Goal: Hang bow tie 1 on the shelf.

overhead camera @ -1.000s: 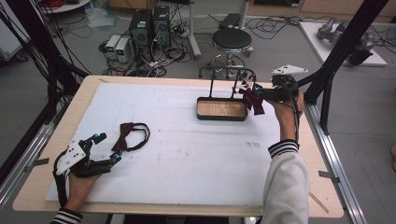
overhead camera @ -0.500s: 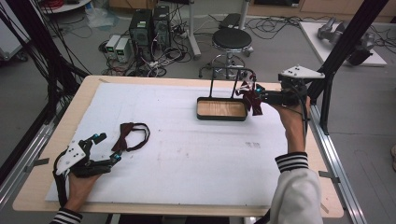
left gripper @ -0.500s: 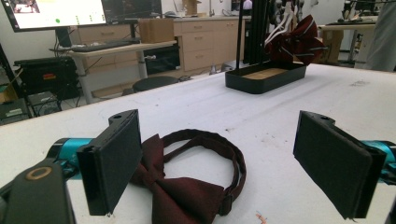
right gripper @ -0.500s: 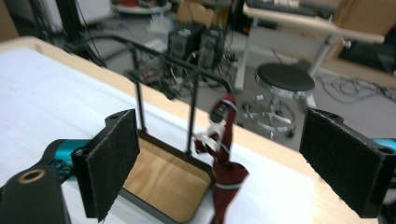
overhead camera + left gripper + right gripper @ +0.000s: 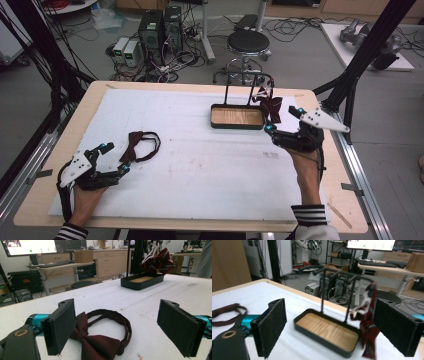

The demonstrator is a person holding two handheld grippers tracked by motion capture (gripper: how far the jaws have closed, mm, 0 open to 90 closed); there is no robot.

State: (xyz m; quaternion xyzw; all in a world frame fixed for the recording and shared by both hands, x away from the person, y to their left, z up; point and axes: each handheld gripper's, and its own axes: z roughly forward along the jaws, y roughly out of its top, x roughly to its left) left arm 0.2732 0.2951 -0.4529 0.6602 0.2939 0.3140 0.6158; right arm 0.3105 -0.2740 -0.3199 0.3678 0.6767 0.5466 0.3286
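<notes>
Table (image 5: 200, 87): a wooden top with a white sheet (image 5: 190, 150) laid over most of it, as the high view showed.
Tray (image 5: 237, 116): a black rim around a wood-grain floor, sitting on the sheet toward the far right; a black bar stand (image 5: 248, 81) rose from its back edge.
Right gripper (image 5: 285, 122): held by the right hand (image 5: 306, 162) just right of the tray, jaws wide apart with nothing between the pads; in its own view the tray (image 5: 327, 331) lay straight ahead between the jaws.
Left gripper (image 5: 114, 157): held by the left hand (image 5: 85, 197) near the front left corner, jaws spread wide and empty, resting low over the sheet.
Striped tie (image 5: 270, 102): dark red with pale stripes, hanging from the right end of the stand and draping down past the tray's right end; in the right gripper view the tie (image 5: 369, 327) was blurred, so whether it touched the near jaw could not be told.
Bow tie (image 5: 142, 145): dark red, lying flat on the sheet just ahead of the left gripper, its strap looped behind it; in the left gripper view the bow tie (image 5: 100, 340) sat between the jaws, close against the left pad, not gripped.
</notes>
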